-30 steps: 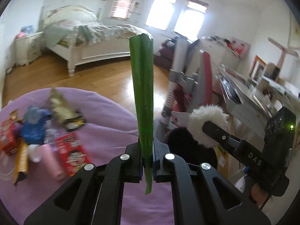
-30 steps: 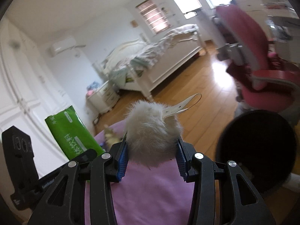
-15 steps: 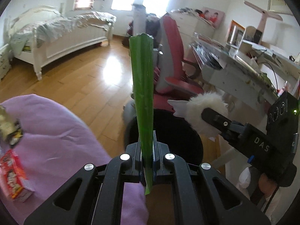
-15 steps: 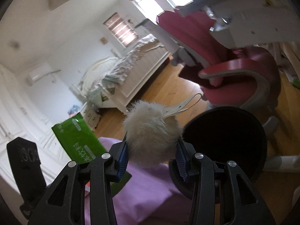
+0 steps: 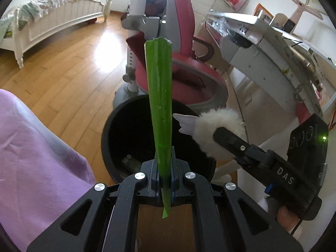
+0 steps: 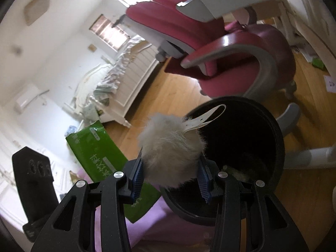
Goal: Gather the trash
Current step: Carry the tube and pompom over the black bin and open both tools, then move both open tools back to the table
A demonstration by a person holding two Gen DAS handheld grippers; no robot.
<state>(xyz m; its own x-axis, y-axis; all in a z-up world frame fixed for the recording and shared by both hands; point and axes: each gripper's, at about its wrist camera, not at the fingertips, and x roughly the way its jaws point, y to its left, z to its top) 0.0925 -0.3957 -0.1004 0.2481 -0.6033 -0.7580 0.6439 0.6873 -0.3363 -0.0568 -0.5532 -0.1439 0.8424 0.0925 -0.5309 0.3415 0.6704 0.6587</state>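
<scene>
The left hand-held gripper (image 5: 164, 180) tilts steeply downward, its jaws clenched on a flat green packet (image 5: 160, 105) held edge-on, so that in the left wrist view it rises as a narrow strip from the pads toward 12 o'clock. A short tail of the packet hangs below the pads toward 6 o'clock. Under the packet stands a black trash bin (image 5: 117, 130), open-mouthed, with some pale scraps lying at its bottom. The packet's lower half shows against the bin's dark inside.

The right hand-held gripper (image 6: 171, 174) slopes downward less steeply and grasps a white fluffy pom-pom (image 6: 170, 147), pressed between the blue ribbed pads (image 6: 137, 174) on both sides. A pale strap loop (image 6: 206, 115) sticks out of the fluff toward 1 o'clock. In the right wrist view the pom-pom sits over the bin's near rim at about 9 o'clock of the opening. In the left wrist view this gripper enters from 4 o'clock, a fingertip (image 5: 286, 214) of the person showing at its handle, and the pom-pom hangs at the bin's 3 o'clock edge, just beside the green packet but apart from it.

A purple cloth (image 5: 37, 159) lies at 8 o'clock of the bin in the left view. A pink chair (image 5: 189, 63) stands beyond the bin at 12 o'clock on the wooden floor (image 5: 63, 67), with a white bed (image 5: 58, 12) farther off at 10 o'clock and a desk (image 5: 268, 48) at 2 o'clock.
</scene>
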